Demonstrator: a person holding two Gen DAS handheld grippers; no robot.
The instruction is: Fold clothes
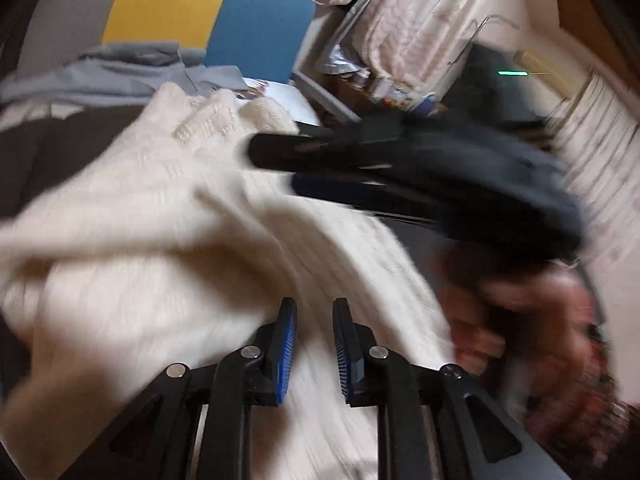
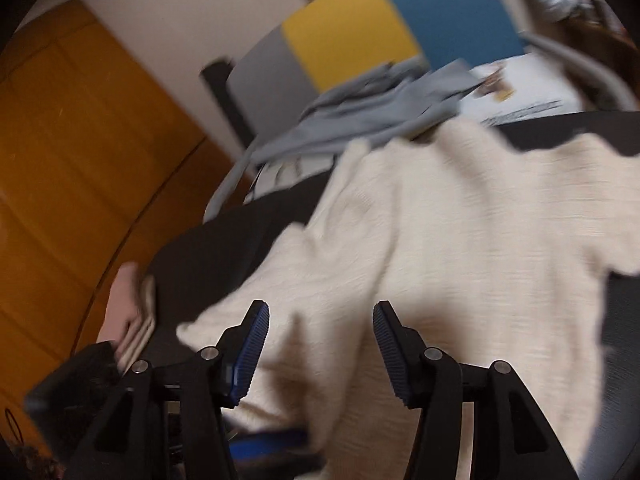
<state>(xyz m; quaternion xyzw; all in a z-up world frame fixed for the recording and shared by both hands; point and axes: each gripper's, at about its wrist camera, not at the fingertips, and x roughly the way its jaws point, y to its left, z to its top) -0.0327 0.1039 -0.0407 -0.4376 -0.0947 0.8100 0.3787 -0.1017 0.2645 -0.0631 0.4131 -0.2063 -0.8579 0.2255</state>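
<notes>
- Sweater (image 2: 460,220): a cream knitted one, the biggest thing here, spread over a dark bench (image 2: 224,248). In the right wrist view it starts right under the tips and reaches up and to the right, a sleeve or loose edge trailing toward the lower left. The blur hides which end is the neck, so I cannot tell which way it points.
- Its long axis, as I judge it, runs away from both tools, so the next fold would likely carry a near edge across the body.
- Grey garment (image 2: 380,100): crumpled at the bench's far end, beyond the sweater and touching or nearly touching its far edge.
- Chair (image 2: 400,28): yellow and blue panels behind the bench.
- Right hand-held gripper (image 2: 320,348): jaws spread wide, knit showing in the gap, pads not pressing it. In the left wrist view it crosses over the sweater's middle, so it seems nearer the body of the cloth.
- Left hand-held gripper (image 1: 314,344): jaws a little apart, only cream knit behind the gap, nothing pinched. A raised fold lies to its left.
- Hand (image 1: 512,320): gripping the right tool, blurred.
</notes>
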